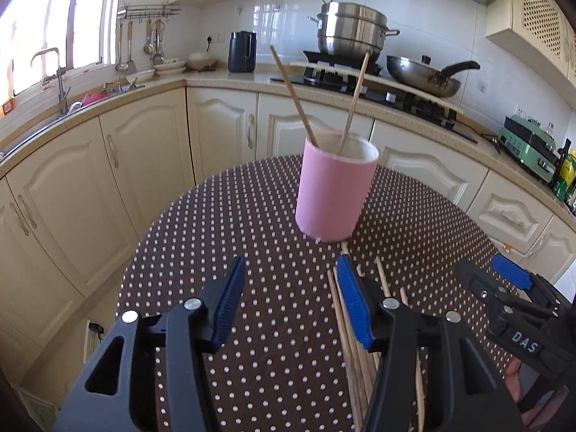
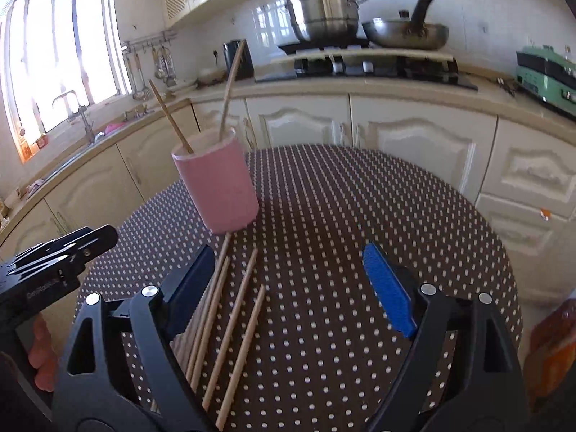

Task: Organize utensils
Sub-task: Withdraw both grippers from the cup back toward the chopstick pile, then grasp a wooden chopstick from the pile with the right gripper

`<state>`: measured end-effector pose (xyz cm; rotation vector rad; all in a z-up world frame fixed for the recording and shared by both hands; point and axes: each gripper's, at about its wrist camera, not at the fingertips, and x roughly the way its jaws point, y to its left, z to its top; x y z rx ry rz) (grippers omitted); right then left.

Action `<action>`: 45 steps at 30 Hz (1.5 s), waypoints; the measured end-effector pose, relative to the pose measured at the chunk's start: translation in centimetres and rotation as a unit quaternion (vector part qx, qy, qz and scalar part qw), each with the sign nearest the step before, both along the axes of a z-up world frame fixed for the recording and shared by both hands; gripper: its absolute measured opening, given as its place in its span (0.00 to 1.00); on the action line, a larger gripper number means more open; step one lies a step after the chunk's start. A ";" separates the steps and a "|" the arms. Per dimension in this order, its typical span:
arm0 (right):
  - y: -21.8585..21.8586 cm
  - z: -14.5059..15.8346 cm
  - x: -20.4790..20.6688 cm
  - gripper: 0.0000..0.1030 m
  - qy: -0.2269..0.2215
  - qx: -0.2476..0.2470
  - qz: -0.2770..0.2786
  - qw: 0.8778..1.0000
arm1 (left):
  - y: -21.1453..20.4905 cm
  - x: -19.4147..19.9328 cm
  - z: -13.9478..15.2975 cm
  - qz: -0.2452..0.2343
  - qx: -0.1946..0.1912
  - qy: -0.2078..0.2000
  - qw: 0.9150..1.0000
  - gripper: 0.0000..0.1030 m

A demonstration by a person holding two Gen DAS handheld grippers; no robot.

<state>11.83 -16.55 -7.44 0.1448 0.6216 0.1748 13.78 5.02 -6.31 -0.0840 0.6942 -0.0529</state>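
A pink cup (image 1: 333, 187) stands on the dotted round table (image 1: 216, 234) with two wooden chopsticks (image 1: 293, 97) leaning in it. It also shows in the right wrist view (image 2: 219, 187). Several loose chopsticks (image 2: 234, 320) lie flat on the table in front of the cup, also seen in the left wrist view (image 1: 351, 338). My left gripper (image 1: 288, 302) is open and empty, its right finger over the loose chopsticks. My right gripper (image 2: 288, 288) is open and empty above the table, the chopsticks near its left finger.
Kitchen counters wrap around behind the table, with a sink (image 1: 72, 104) at left, a stove with a steel pot (image 1: 351, 28) and a wok (image 1: 424, 75), and a green appliance (image 1: 529, 147) at right. An orange packet (image 2: 550, 349) sits at the right edge.
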 end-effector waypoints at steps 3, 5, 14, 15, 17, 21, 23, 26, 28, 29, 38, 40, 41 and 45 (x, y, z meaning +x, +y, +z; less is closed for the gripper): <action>0.1 -1.4 0.0 0.81 0.024 -0.002 -0.005 1.000 | 0.2 -0.2 -1.1 -0.006 -0.012 0.014 1.000 0.51; 0.2 -2.3 -0.2 0.81 0.038 -0.004 -0.005 0.999 | 0.3 -0.3 -1.9 -0.008 -0.018 0.027 0.999 0.51; 1.3 -3.9 -0.6 0.81 0.085 -0.024 -0.011 0.996 | 0.1 -1.1 -4.3 -0.010 -0.034 0.060 0.998 0.51; 1.5 -4.1 -0.6 0.81 0.094 -0.029 -0.011 0.995 | 0.1 -1.3 -4.5 -0.010 -0.034 0.063 0.997 0.51; 1.9 -4.4 -0.7 0.81 0.104 -0.031 -0.007 0.994 | 0.1 -1.7 -4.9 -0.011 -0.041 0.069 0.997 0.51; 3.0 -5.0 -0.6 0.81 0.126 -0.065 -0.012 0.990 | 0.1 -2.1 -5.5 -0.013 -0.050 0.076 0.996 0.51; 4.1 -5.2 -0.8 0.81 0.127 -0.099 -0.016 0.987 | 0.0 -2.2 -5.6 -0.015 -0.054 0.078 0.995 0.51; 5.0 -5.1 -1.5 0.66 0.121 -0.106 0.002 0.987 | -0.4 -2.4 -5.8 -0.023 -0.054 0.079 0.995 0.52; 5.4 -4.8 -2.0 0.41 0.118 -0.109 0.013 0.987 | -0.7 -2.4 -5.9 -0.027 -0.055 0.081 0.995 0.52; 5.6 -4.7 -2.1 0.24 0.117 -0.109 0.017 0.987 | -0.9 -2.3 -6.0 -0.030 -0.056 0.084 0.994 0.52; 3.7 -4.6 -2.3 0.06 0.123 -0.049 0.026 0.991 | -2.3 -1.9 -6.5 -0.044 -0.052 0.095 0.993 0.52; 3.3 -4.5 -2.4 0.06 0.125 -0.041 0.025 0.991 | -2.5 -1.7 -6.5 -0.042 -0.048 0.096 0.993 0.53; 3.2 -4.5 -2.4 0.06 0.124 -0.043 0.020 0.991 | -2.6 -1.6 -6.5 -0.041 -0.046 0.097 0.993 0.53; 2.7 -4.4 -2.4 0.06 0.125 -0.034 0.018 0.991 | -3.4 -1.1 -6.5 -0.032 -0.023 0.102 0.994 0.53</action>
